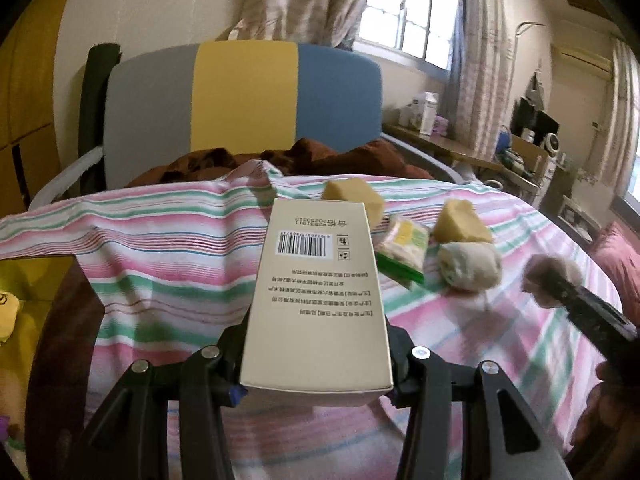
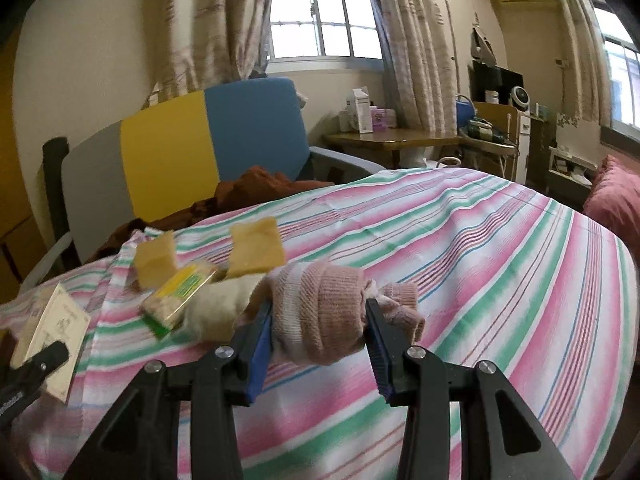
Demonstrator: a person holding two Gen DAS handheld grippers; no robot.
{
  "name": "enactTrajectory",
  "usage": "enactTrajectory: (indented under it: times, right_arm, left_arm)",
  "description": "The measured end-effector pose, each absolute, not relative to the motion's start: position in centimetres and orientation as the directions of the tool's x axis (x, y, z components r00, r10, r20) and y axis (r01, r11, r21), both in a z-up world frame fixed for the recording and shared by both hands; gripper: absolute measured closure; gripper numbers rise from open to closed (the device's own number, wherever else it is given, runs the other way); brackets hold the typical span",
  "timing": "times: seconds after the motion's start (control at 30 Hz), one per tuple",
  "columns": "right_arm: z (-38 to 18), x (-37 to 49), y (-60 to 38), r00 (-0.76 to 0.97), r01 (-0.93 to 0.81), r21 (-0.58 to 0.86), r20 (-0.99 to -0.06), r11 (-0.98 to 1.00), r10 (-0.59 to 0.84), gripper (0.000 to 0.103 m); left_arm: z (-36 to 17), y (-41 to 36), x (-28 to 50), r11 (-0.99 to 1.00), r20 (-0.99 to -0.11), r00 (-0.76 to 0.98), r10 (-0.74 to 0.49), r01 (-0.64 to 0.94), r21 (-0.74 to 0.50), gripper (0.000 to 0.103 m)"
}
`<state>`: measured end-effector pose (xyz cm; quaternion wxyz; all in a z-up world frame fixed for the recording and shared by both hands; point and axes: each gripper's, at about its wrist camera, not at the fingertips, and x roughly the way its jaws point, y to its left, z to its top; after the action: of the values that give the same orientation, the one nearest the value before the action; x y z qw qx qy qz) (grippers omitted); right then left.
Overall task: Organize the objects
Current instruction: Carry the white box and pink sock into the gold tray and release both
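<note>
While the left claw (image 1: 316, 360) clamps a cream box (image 1: 316, 304) above the striped bed (image 2: 480, 260), the right claw (image 2: 318, 336) squeezes rolled pink socks (image 2: 324, 316).

Daylight pours through a barred window (image 2: 324, 12) framed by pale patterned curtains (image 2: 404, 40), and the cream wall (image 1: 160, 4) glows warm. A headboard (image 1: 244, 96) in grey, yellow and blue panels stands at the bed's end, brown bedding (image 1: 320, 156) bunched against it. A striped sheet (image 2: 460, 248), pink, green and white, covers the bed. Beyond sits a wooden table (image 2: 396, 138) with cartons, and a small fan (image 2: 520, 96) further right.
</note>
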<state>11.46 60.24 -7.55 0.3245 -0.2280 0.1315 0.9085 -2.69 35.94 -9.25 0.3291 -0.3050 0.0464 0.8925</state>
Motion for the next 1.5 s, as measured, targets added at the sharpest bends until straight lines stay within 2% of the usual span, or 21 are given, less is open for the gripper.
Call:
enactTrajectory:
  times: [0.27,0.47,0.77,1.03,1.13,1.4,1.43,1.5]
  right_arm:
    - [-7.8,12.3,57.5,-0.693,-0.613,0.057,-0.518,-0.788,0.501,0.059]
    - [-9.0,13.9,55.3,-0.7,-0.581,0.131,-0.584,-0.803,0.411,0.059]
    - [-6.3,14.2,49.6,-0.795,-0.457,0.272,-0.552,-0.847,0.251,0.059]
    - [-3.3,11.4,41.1,-0.863,-0.24,0.283,-0.501,-0.929,0.07,0.059]
    - [-2.7,10.9,38.7,-0.872,-0.186,0.283,-0.489,-0.941,0.025,0.059]
    - [-1.7,10.0,35.8,-0.874,-0.121,0.288,-0.485,-0.95,-0.036,0.059]
    - [-1.6,9.9,35.8,-0.874,-0.118,0.285,-0.485,-0.951,-0.037,0.059]
    - [-1.4,9.7,35.4,-0.872,-0.106,0.279,-0.488,-0.954,-0.046,0.059]
  left_arm:
    - [-8.4,33.0,1.8,-0.726,-0.547,-0.549,0.632,-0.666,-0.17,0.053]
    - [-7.1,29.6,3.6,-0.693,-0.526,-0.506,0.684,-0.676,-0.25,0.053]
    - [-3.4,23.0,3.5,-0.719,-0.479,-0.556,0.68,-0.633,-0.286,0.053]
    - [-3.2,17.0,-1.7,-0.799,-0.531,-0.601,0.598,-0.498,-0.336,0.053]
    - [-4.1,15.7,-4.3,-0.829,-0.578,-0.596,0.557,-0.436,-0.35,0.053]
    - [-6.9,16.9,-10.4,-0.838,-0.699,-0.473,0.537,-0.397,-0.375,0.052]
    - [-7.1,17.2,-10.9,-0.837,-0.709,-0.456,0.537,-0.394,-0.38,0.051]
    - [-7.5,17.7,-11.5,-0.823,-0.72,-0.416,0.556,-0.397,-0.406,0.037]
